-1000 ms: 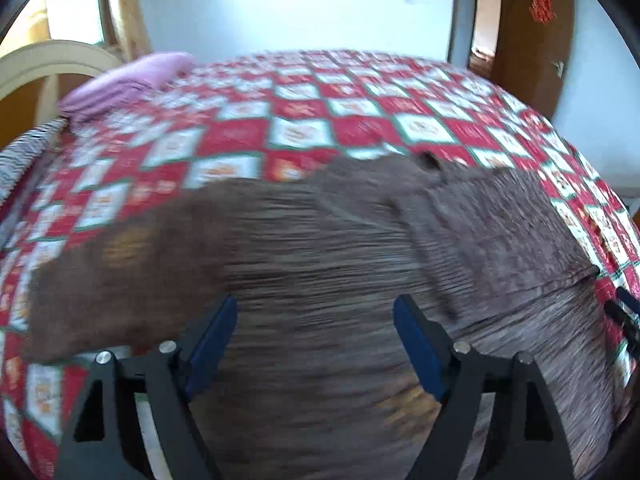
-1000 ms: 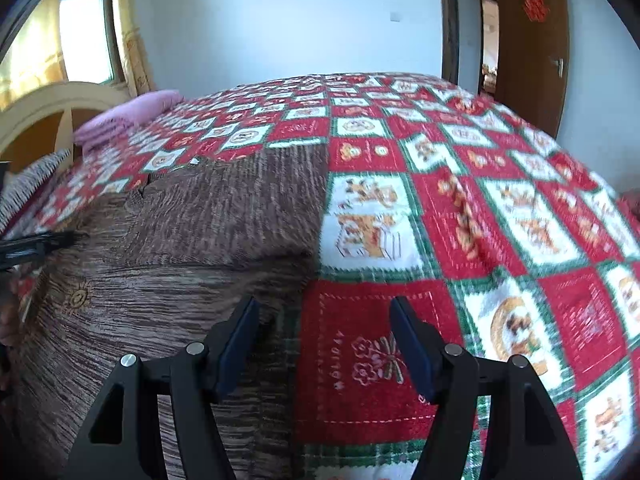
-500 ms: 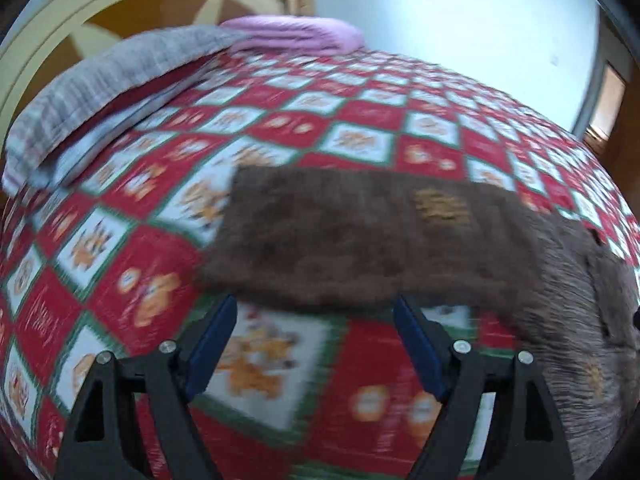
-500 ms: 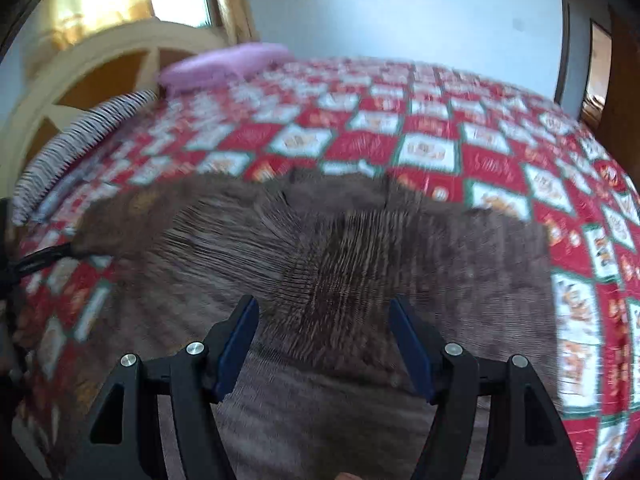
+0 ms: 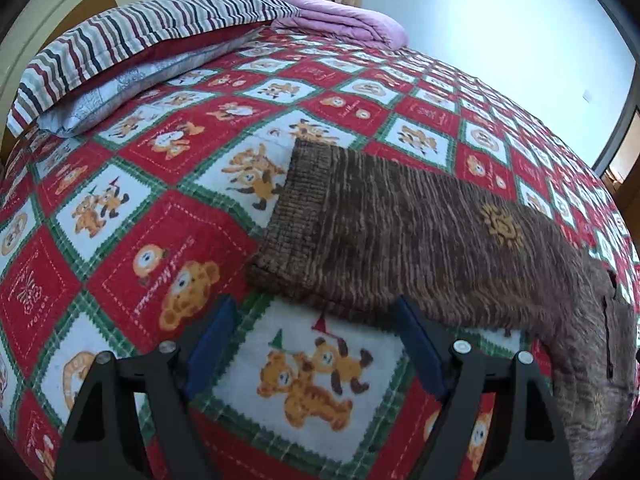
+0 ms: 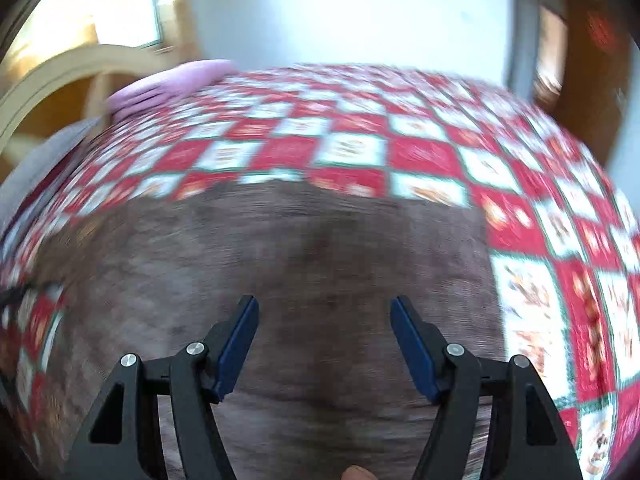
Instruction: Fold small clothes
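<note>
A small brown knitted sweater lies flat on the red, white and green bear-print bedspread (image 5: 160, 240). In the left wrist view its sleeve (image 5: 380, 232) stretches left, with the ribbed cuff (image 5: 292, 216) at the end and a yellow sun mark (image 5: 502, 226) on it. My left gripper (image 5: 316, 320) is open and empty, just before the sleeve's near edge by the cuff. In the blurred right wrist view the sweater body (image 6: 300, 260) fills the middle. My right gripper (image 6: 324, 320) is open and empty above it.
A striped pillow (image 5: 132, 36) and a grey one lie at the bed's head, with a folded pink blanket (image 5: 344, 20) behind them. A cream and brown headboard (image 6: 60, 92) stands at the left. A doorway (image 6: 560, 52) shows at the far right.
Both grippers swung: the left one has moved left from the sweater body to the sleeve cuff. The right one has moved left from the sweater's right edge to over its body. Both stayed open.
</note>
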`<state>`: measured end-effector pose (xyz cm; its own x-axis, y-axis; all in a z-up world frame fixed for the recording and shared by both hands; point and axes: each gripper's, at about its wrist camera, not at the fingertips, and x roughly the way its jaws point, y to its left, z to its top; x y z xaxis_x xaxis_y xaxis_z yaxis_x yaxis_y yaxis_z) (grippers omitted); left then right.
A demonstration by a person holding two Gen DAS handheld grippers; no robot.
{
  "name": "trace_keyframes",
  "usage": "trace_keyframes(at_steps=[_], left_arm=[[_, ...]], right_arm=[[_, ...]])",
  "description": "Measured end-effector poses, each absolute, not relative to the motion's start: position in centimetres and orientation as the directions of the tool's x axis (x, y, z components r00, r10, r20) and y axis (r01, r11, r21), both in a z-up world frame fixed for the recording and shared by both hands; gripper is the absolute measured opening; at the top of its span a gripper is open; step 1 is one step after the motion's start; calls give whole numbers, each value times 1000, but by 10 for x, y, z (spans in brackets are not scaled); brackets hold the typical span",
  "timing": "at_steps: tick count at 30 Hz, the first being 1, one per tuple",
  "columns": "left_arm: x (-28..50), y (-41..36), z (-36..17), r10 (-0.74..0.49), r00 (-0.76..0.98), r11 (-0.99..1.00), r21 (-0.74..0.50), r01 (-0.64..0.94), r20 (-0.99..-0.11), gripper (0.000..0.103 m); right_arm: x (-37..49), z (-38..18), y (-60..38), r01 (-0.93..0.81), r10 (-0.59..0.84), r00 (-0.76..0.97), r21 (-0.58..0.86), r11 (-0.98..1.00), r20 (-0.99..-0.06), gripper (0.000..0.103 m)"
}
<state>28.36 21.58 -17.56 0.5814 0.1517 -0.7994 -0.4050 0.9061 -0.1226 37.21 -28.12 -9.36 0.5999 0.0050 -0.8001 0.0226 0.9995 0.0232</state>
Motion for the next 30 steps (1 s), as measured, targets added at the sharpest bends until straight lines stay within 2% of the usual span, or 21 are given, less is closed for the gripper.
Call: trace_keyframes(at_steps=[3,4,8,11,14,17,20,23,24,27,30], left_arm=[[289,217,-176,163,576,899,-119,-421,-801,85],[291,218,-177,159,573,896,-126,-426,-804,86],[292,216,-177,183,553,894,-97,-438,-813,86],[292,216,-175,222,539,888,-61,-457,-812,86],[289,219,-174,232,536,880,-59,-471,-811,86],[289,221,-176,240,530,879,-49,-473,-813,86],[289,220,-177,253,530,878,-38,-477,-809,86],[291,217,-176,277,525,874,-15,-485,-805,86],[292,216,-176,294,519,870,0,-493,-802,86],[293,215,-177,310,508,864,15,-504,-803,86],[292,214,-179,306,504,866,16,-500,-807,86]], right_arm=[[377,-119,-256,-32,-3,547,-25,999,-837,70],[374,-121,-238,-65,-33,568,-85,994,-822,70],[369,-125,-193,-150,-6,580,-113,982,-815,70],[371,-126,-188,-161,-1,588,-118,980,-809,70],[367,-120,-208,-97,-46,614,-134,986,-788,70],[365,-104,-238,-40,-37,650,-83,996,-759,70],[371,-85,-285,40,9,685,50,998,-729,70],[392,-84,-317,49,132,656,216,975,-743,70],[401,-87,-323,53,138,651,225,973,-746,70],[438,-120,-334,111,114,513,198,974,-851,69],[445,-109,-322,127,2,538,83,988,-843,69]])
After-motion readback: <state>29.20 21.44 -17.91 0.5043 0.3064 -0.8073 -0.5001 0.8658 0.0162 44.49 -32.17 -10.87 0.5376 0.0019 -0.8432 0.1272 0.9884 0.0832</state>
